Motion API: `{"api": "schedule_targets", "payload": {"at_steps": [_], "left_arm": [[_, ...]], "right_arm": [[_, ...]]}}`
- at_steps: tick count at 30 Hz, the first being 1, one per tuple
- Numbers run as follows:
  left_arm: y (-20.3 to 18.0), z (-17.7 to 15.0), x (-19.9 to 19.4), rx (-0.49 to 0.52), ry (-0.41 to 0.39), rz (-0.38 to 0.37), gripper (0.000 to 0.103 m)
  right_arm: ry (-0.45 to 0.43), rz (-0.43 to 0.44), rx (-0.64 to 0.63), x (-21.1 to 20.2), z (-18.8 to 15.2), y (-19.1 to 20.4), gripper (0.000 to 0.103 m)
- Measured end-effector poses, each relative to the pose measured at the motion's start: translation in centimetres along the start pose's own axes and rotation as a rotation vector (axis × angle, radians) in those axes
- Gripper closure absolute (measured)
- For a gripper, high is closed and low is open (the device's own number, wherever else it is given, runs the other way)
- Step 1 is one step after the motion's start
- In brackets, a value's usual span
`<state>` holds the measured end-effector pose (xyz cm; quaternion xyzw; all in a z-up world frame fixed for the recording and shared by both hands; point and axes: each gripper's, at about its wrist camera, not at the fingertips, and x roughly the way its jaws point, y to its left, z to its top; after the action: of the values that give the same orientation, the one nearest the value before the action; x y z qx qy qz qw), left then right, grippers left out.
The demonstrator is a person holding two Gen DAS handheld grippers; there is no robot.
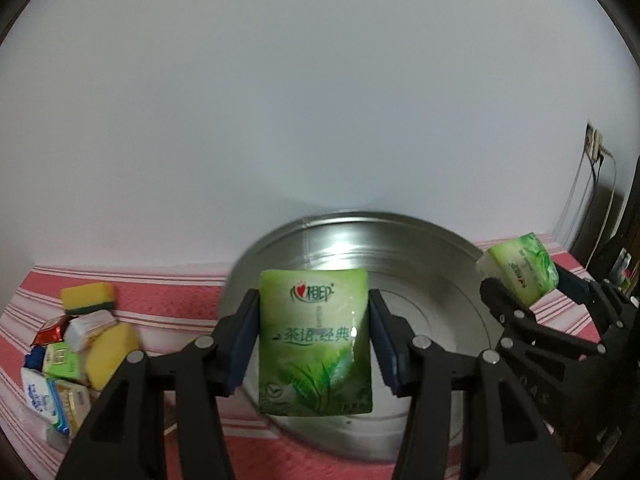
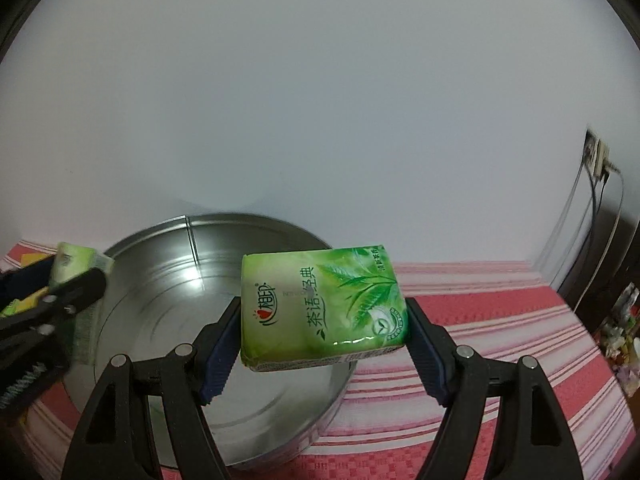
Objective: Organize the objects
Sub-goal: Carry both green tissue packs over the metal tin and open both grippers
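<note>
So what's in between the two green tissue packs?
Just the empty inside of the metal basin. The left wrist view shows the left pack and right pack held above it.

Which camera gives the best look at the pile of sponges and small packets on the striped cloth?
The left wrist view: the pile of yellow sponges and small packets lies in plain sight at its left edge. In the right wrist view, the left gripper hides nearly all of it.

Left gripper (image 1: pixel 314 340), right gripper (image 2: pixel 324 340): jaws clamped.
</note>
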<state>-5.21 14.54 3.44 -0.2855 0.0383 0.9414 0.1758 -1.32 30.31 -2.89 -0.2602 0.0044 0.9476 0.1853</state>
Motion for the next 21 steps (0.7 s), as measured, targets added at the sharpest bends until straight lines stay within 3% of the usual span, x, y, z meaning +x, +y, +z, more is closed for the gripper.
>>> {"api": "schedule_targets", "payload": {"at_steps": [12, 16, 19, 21], "left_arm": [[-0.8, 0.1, 3.0, 0.017, 0.051, 0.022, 0.050], [-1.2, 0.1, 2.3, 0.041, 0.000, 0.111, 0.022], [-0.4, 0.2, 1.3, 0.003, -0.039, 0.140, 0.003], [0.4, 0.2, 1.0, -0.034, -0.058, 0.126, 0.000]], "right_arm": [[0.032, 0.014, -0.039, 0.5, 0.4, 1.1, 0.025], [0.027, 0.004, -0.044, 0.8, 0.2, 1.6, 0.024], [0.024, 0.033, 0.004, 1.4, 0.1, 1.6, 0.024], [0.015, 0.042, 0.028, 1.5, 0.1, 1.6, 0.024]]}}
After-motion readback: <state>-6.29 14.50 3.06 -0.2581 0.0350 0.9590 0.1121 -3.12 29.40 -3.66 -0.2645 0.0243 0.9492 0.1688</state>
